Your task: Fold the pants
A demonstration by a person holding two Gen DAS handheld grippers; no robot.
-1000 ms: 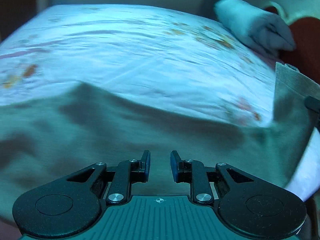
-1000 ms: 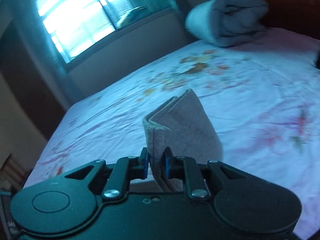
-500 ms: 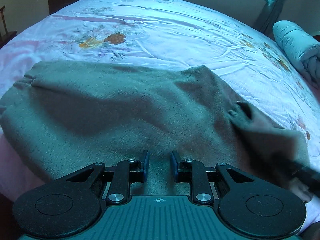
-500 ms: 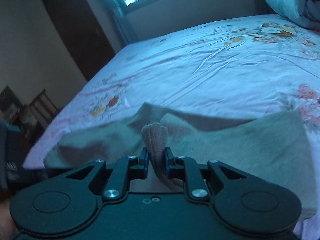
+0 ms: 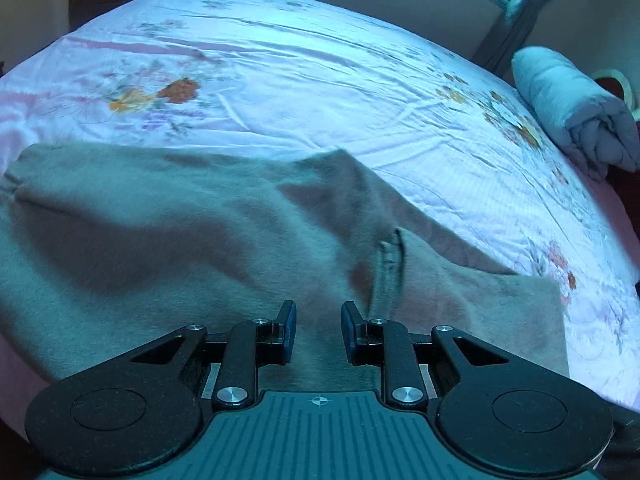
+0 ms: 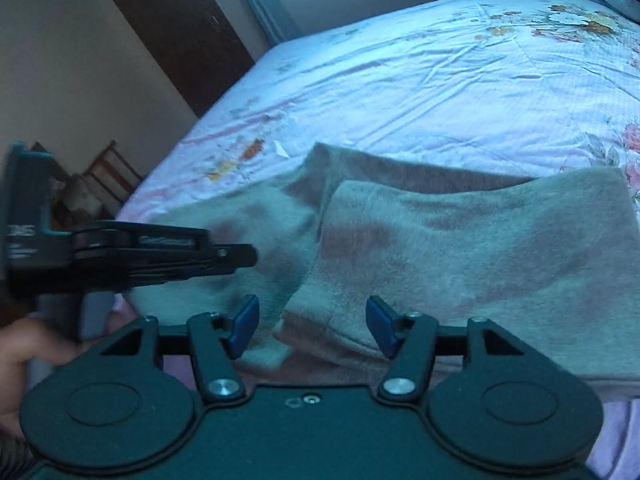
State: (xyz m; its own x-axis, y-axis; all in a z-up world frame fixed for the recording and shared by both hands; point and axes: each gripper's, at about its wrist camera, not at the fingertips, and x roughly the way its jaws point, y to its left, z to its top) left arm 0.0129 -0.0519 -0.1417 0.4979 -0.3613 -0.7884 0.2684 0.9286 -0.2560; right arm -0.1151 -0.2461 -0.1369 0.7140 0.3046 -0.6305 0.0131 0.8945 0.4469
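Observation:
The grey-brown pants lie across the near edge of the bed, with one part folded over on top. A hem of that top layer stands just ahead of my left gripper. The left gripper hovers over the cloth, its jaws a narrow gap apart with nothing between them. My right gripper is opening above the folded layer's near corner; its pads stand clear of the cloth. In the right wrist view the left gripper shows side-on at the left.
A floral pink-white sheet covers the bed beyond the pants. A rolled grey blanket lies at the far right. A dark door and a wooden chair stand left of the bed. A hand holds the left gripper.
The right gripper lowered the bunched pants edge it held, then spread its jaws and let it go; the cloth now lies flat. The left gripper shifted sideways over the pants.

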